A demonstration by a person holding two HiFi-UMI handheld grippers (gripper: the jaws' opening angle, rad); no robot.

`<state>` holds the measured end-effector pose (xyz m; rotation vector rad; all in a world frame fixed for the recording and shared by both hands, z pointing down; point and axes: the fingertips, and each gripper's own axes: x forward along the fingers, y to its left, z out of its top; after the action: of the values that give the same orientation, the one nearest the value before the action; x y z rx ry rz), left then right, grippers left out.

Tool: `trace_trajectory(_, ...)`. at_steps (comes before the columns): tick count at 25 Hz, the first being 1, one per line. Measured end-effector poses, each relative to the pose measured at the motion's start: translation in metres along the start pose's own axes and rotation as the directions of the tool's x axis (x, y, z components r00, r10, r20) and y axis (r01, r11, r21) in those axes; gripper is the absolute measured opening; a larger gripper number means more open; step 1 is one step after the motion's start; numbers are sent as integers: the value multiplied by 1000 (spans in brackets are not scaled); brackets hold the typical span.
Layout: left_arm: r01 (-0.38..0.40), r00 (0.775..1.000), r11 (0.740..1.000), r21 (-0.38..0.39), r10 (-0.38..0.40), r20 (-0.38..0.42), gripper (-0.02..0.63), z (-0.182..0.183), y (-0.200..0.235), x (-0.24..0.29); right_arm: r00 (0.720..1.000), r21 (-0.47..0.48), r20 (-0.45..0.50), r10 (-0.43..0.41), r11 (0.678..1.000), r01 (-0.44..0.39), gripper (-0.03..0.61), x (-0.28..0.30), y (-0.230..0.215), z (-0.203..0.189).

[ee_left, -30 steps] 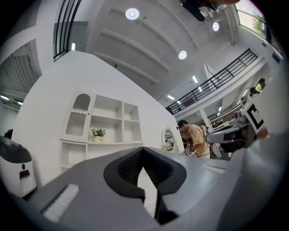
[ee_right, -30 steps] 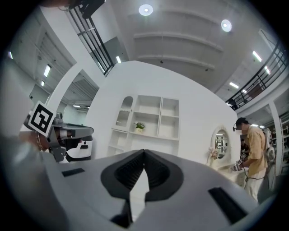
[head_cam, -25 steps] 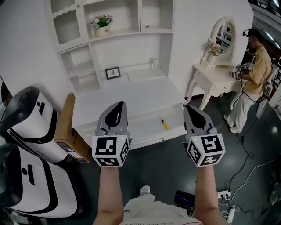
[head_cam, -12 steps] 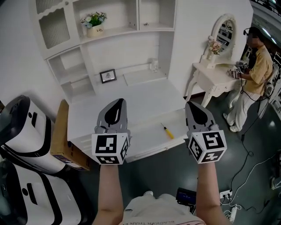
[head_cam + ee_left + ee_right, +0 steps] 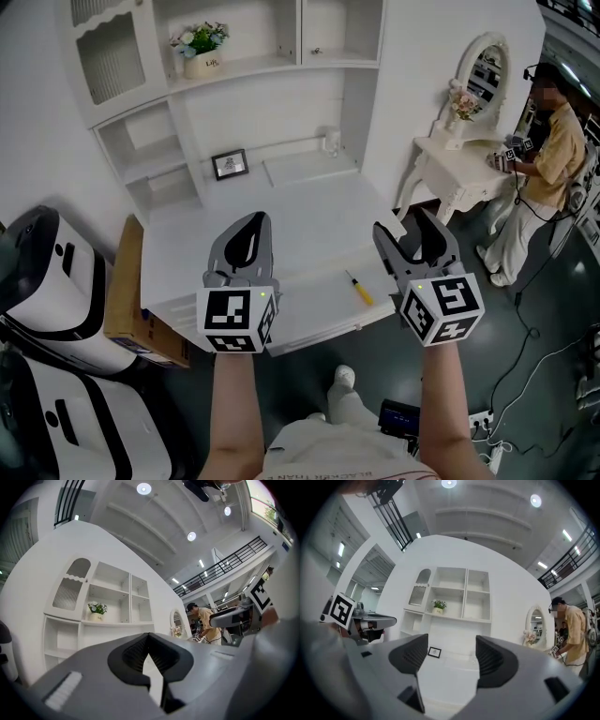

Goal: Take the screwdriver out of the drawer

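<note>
A screwdriver point(image 5: 356, 288) with a yellow handle lies in the open white drawer point(image 5: 314, 326) at the front of the desk point(image 5: 281, 211). My left gripper point(image 5: 250, 221) hovers over the drawer's left part, shut and empty; its jaws meet in the left gripper view point(image 5: 149, 637). Just right of the screwdriver and above it is my right gripper point(image 5: 405, 225). Its jaws are opening, and only the desk shows between them in the right gripper view point(image 5: 451, 645). Neither gripper touches the screwdriver.
A white hutch with shelves rises behind the desk, holding a picture frame point(image 5: 230, 164) and a flower pot point(image 5: 199, 52). A cardboard box point(image 5: 127, 300) and white machines point(image 5: 42, 272) stand to the left. At right are a vanity table point(image 5: 459, 173) and a person point(image 5: 539, 178); cables point(image 5: 525, 375) lie on the floor.
Both grippers have come forward over the drawer. The right gripper's jaws, shut before, now stand apart. The left gripper stays shut.
</note>
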<state>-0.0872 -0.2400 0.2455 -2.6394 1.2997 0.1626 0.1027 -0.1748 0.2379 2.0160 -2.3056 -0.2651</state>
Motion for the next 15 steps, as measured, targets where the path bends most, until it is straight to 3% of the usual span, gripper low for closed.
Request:
trace_trajectory(4, -6, 1000, 1000, -2, 6, -6, 9, -5, 2, 10, 1000, 20, 21, 19, 1000, -19, 302, 10, -3, -4)
trace_trajectory(15, -34, 998, 999, 4, 34, -56, 9, -33, 0, 54, 997, 38, -48, 54, 998, -52, 302, 45, -40, -40)
